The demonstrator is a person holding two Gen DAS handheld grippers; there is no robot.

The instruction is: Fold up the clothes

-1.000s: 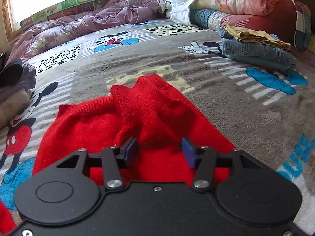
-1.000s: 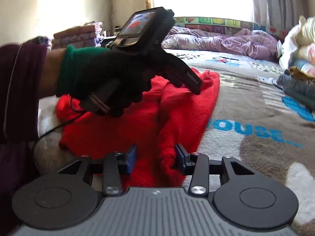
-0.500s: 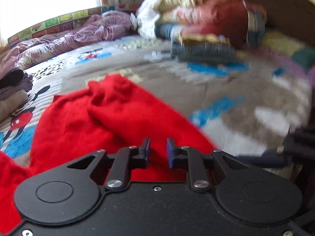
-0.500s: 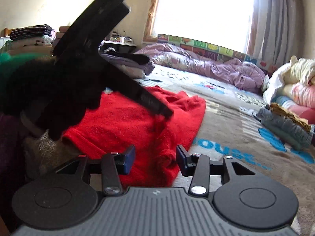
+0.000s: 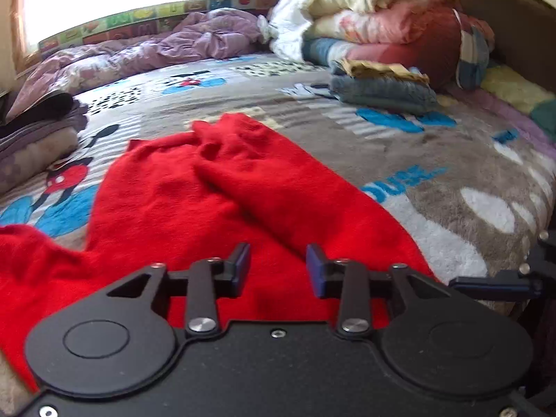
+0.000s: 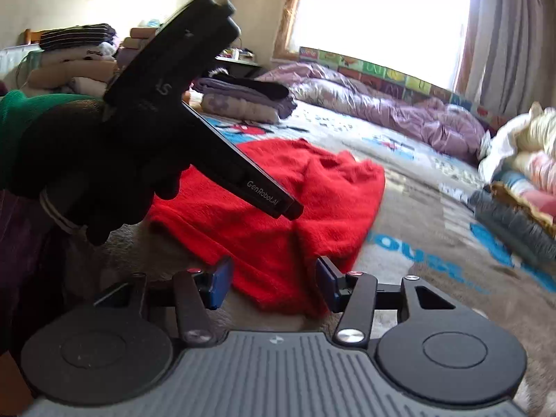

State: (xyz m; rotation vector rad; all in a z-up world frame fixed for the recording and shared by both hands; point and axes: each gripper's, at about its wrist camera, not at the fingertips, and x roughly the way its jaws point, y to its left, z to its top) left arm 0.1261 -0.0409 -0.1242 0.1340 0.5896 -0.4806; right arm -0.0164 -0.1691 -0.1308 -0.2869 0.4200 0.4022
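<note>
A red sweater (image 5: 215,191) lies rumpled on the bed, with one part folded over its middle. It also shows in the right wrist view (image 6: 278,215). My left gripper (image 5: 278,266) is open and empty, hovering just above the sweater's near part. My right gripper (image 6: 272,279) is open and empty above the sweater's near edge. The left gripper's body (image 6: 194,111), held in a black-gloved hand, fills the left of the right wrist view above the sweater.
The bed has a grey cartoon-print blanket (image 5: 434,160). A folded stack of clothes (image 5: 382,87) lies at the far right before piled quilts (image 5: 382,17). A purple duvet (image 5: 146,52) lies along the window side. Folded items (image 5: 31,132) sit at the left edge.
My left gripper closed partway half a second ago and has opened wide again. Both grippers lifted and drew back from the sweater, and the left view swung right.
</note>
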